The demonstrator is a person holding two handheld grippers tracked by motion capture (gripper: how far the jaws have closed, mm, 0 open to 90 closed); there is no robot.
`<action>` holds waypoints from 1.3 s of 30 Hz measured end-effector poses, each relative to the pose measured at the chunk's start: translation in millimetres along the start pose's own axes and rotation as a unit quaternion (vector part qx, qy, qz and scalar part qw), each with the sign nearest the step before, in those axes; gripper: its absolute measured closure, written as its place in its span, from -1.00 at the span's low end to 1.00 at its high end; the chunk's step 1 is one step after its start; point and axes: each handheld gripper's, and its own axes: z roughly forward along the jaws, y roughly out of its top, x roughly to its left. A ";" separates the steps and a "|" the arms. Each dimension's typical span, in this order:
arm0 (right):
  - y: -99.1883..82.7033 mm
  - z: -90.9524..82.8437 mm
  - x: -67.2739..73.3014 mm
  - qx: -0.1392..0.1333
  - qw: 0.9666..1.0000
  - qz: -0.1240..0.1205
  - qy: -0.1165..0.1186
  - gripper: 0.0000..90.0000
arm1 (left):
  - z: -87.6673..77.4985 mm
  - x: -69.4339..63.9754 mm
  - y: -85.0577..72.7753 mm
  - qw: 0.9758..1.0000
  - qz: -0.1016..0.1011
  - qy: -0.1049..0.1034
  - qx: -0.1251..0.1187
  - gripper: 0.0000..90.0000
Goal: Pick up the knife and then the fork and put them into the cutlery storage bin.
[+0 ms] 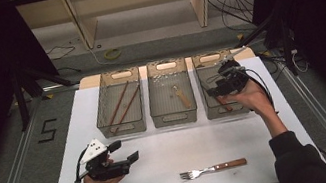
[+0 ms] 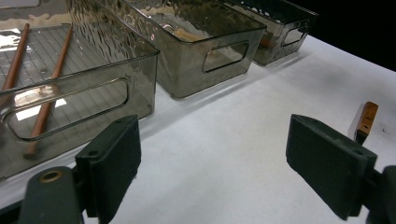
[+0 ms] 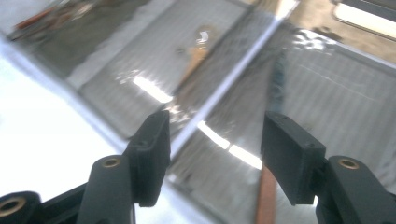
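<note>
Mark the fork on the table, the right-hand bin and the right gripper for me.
fork [image 1: 213,168], high view, where the metal neck meets the wooden handle.
right-hand bin [image 1: 225,110], high view, its near wall.
right gripper [image 1: 217,85], high view, between the open jaws above the bin.

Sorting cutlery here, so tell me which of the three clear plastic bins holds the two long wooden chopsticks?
The left clear plastic bin holds the wooden chopsticks; the others hold shorter utensils.

Wooden-handled knife [image 3: 267,196], flat on the floor of the right-hand smoky bin [image 1: 210,108].
</note>
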 end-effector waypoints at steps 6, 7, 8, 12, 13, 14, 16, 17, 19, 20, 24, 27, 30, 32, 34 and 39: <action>-9.9 -16.9 25.8 -0.010 0.999 -0.043 0.030 -0.11 | -0.1 -0.4 -0.1 1.000 0.000 0.000 -0.001 -0.61; -12.4 -18.8 30.3 -0.010 0.998 -0.047 0.034 -0.12 | -0.1 -0.3 0.0 1.000 0.001 0.000 -0.001 -0.61; -15.1 -19.6 34.1 -0.010 0.998 -0.056 0.038 -0.14 | -0.2 -0.5 0.0 1.000 0.000 0.001 -0.001 -0.61; -27.4 -22.6 49.6 -0.008 0.996 -0.073 0.057 -0.16 | -0.3 0.0 0.0 1.000 0.000 0.001 0.000 -0.61; -30.6 -22.9 53.0 -0.007 0.995 -0.079 0.063 -0.17 | -0.1 -0.2 -0.1 1.000 0.000 0.001 0.000 -0.61; -34.0 -23.0 56.5 -0.004 0.994 -0.084 0.070 -0.18 | 0.0 -0.4 -0.2 1.000 0.000 0.001 0.001 -0.61; -41.0 -22.9 63.1 0.001 0.992 -0.093 0.081 -0.19 | -0.1 -0.5 -0.1 1.000 0.000 0.001 0.000 -0.61; -44.2 -22.7 66.1 0.005 0.991 -0.099 0.084 -0.20 | 0.0 -0.4 -0.1 1.000 0.000 0.001 0.000 -0.61; -50.1 -22.7 71.7 0.013 0.990 -0.107 0.088 -0.21 | 0.2 -0.5 -0.3 1.000 -0.001 0.001 0.000 -0.61; -53.4 -22.5 74.2 0.014 0.989 -0.111 0.094 -0.21 | 0.3 -0.5 -0.2 1.000 -0.001 0.001 0.000 -0.61; -61.6 -20.6 83.3 0.030 0.986 -0.129 0.104 -0.22 | 0.4 -0.5 -0.1 1.000 0.000 0.001 0.001 -0.61; -64.6 -17.9 87.9 0.039 0.984 -0.141 0.105 -0.22 | 0.1 -0.5 -0.1 1.000 0.000 0.000 0.000 -0.61; -69.2 -13.0 92.9 0.056 0.981 -0.152 0.111 -0.22 | 0.0 -0.6 -0.3 1.000 0.000 -0.001 0.000 -0.61; -72.5 -10.2 95.9 0.069 0.979 -0.156 0.109 -0.22 | 0.1 -0.2 -0.5 1.000 0.000 -0.001 0.001 -0.61; -76.0 -6.9 96.9 0.076 0.977 -0.163 0.112 -0.22 | 0.2 0.0 -0.6 1.000 0.000 -0.002 0.001 -0.61; -81.0 -4.8 99.3 0.088 0.974 -0.169 0.119 -0.22 | 0.6 -0.2 -0.7 1.000 0.001 -0.001 0.001 -0.61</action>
